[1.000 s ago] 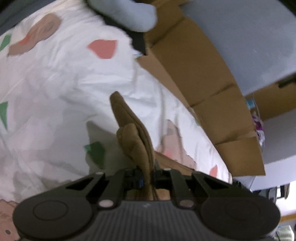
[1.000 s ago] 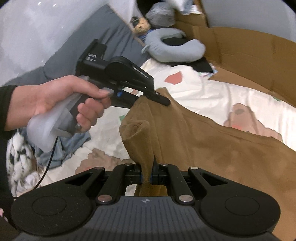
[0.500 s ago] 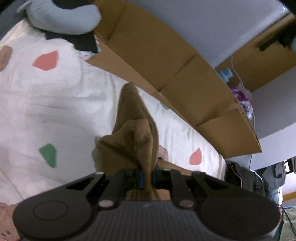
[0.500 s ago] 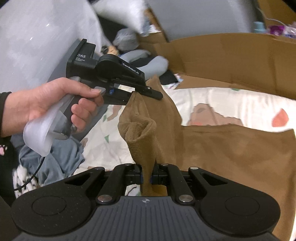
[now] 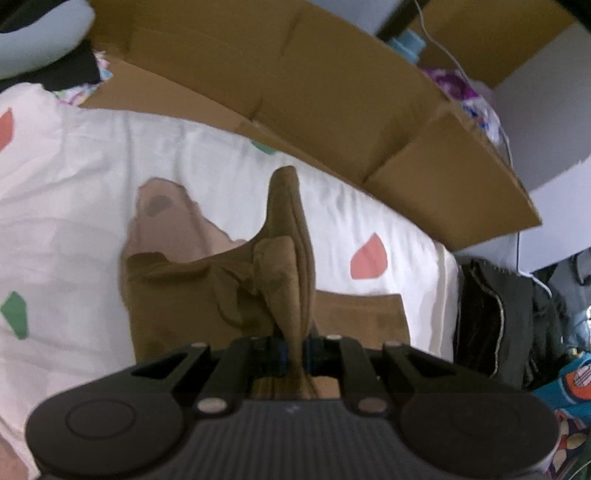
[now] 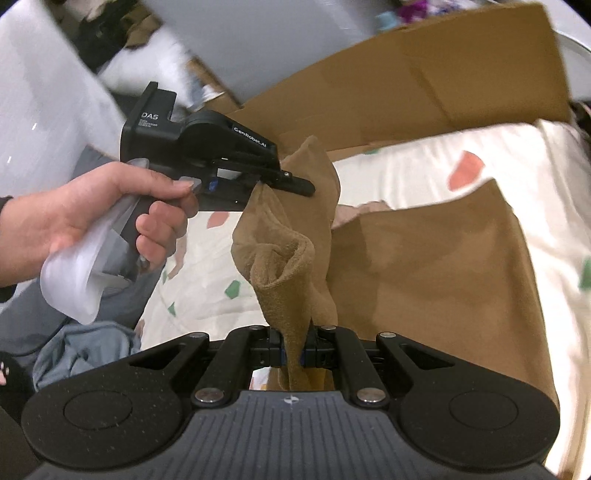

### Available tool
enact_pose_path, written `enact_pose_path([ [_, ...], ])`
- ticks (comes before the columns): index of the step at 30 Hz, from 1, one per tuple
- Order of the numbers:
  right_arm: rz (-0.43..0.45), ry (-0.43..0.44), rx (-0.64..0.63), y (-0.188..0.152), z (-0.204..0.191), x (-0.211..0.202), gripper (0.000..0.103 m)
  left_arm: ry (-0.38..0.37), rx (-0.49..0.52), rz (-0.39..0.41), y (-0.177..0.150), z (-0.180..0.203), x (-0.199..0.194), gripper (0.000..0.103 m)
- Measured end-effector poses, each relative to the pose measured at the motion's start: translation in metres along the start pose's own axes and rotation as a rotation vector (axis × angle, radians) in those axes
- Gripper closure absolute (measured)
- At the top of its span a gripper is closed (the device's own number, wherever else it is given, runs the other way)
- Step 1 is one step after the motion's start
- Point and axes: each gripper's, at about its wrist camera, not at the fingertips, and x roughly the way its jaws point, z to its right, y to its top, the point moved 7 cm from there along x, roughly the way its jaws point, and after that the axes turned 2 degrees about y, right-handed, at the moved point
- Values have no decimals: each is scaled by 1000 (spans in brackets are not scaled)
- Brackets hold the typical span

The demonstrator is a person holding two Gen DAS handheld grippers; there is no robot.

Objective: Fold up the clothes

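Observation:
A brown garment (image 6: 436,266) lies partly spread on a white bedsheet with coloured patches (image 6: 443,155). My right gripper (image 6: 293,352) is shut on a bunched edge of it, lifted off the bed. My left gripper (image 5: 293,352) is shut on another edge of the brown garment (image 5: 284,258). In the right wrist view the left gripper (image 6: 291,182) is held by a hand at the upper left, pinching the cloth up beside the right one. The raised fabric hangs in a fold between the two grippers.
A cardboard sheet (image 5: 332,96) stands along the far side of the bed. A blue-grey neck pillow (image 5: 37,33) lies at the far left. Dark clothes (image 5: 495,317) are piled off the bed's right end. Blue-grey clothing (image 6: 81,350) lies at the near left.
Both grippers have carried the held edges of the garment across the bed toward its right end. The left wrist view now shows more of the garment spread below.

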Motion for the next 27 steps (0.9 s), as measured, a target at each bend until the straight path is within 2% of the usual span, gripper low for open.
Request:
enact_pose_path([
  [7,37,-48,125,-22,41,-9,99,-8,22,-6,-21,34,32,94],
  [16,86,-97,266,-48,84,-24,99,18,115,-22,-43,71,67,94],
  [21,102,-97,303,-66,93,-30,99,29,140,-43,-54,87,78,94],
  [27,131,-124,355,-80,110,-36,99,42,228,-56,-66,107,94,93],
])
